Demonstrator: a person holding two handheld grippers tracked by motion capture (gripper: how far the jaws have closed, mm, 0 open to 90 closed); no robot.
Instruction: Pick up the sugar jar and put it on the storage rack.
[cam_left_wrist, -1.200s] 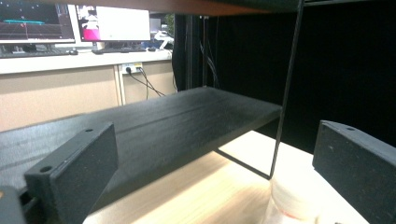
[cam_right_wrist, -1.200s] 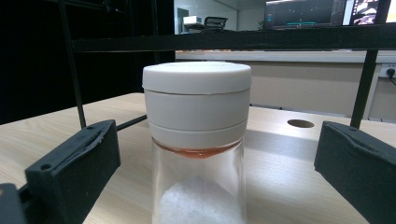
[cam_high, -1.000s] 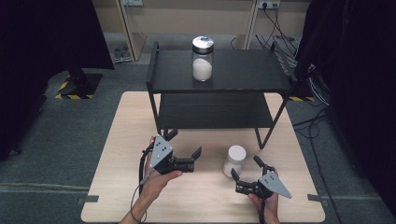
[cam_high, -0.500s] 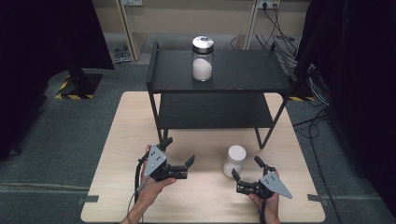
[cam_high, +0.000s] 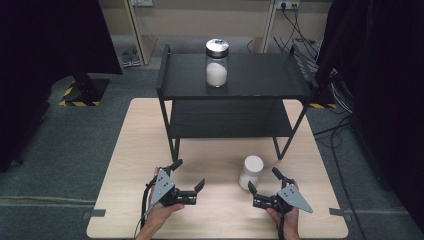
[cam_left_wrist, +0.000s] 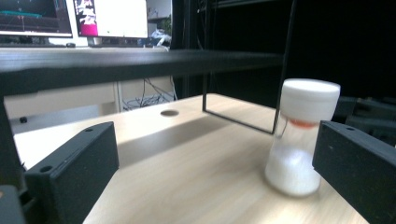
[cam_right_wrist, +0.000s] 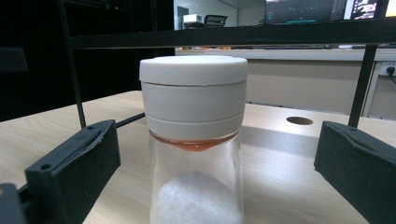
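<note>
White-capped jar (cam_high: 250, 172) stands upright on the wooden table (cam_high: 125, 165) in the high view, near the right front leg of the black shelf unit (cam_high: 235, 95), toward the near right part of the tabletop. Its glass body is mostly hidden under its own cap from this angle. The right gripper (cam_high: 264, 181) sits just near and right of the jar, jaws spread wide, holding nothing; one jaw tip lies close beside the jar's base, and I cannot tell if it touches. The left gripper (cam_high: 190, 175) rests at the near left, well apart from the jar, jaws also wide open and empty. Both hands are cut off by the bottom edge. A second jar (cam_high: 217, 63) with a dark metallic lid stands on the shelf's top, holding white powder.

In the left gripper view, the white-capped jar (cam_left_wrist: 303, 135) appears blurred at the right, partly hidden behind the right jaw. White powder fills its bottom, with an orange seal under the cap. The shelf's lower board crosses the top, and bright monitors (cam_left_wrist: 74, 18) behind are cut off.

In the right gripper view, the jar (cam_right_wrist: 194, 140) stands centred between the two open jaws, touching neither. Its base is cut off below the frame.
</note>
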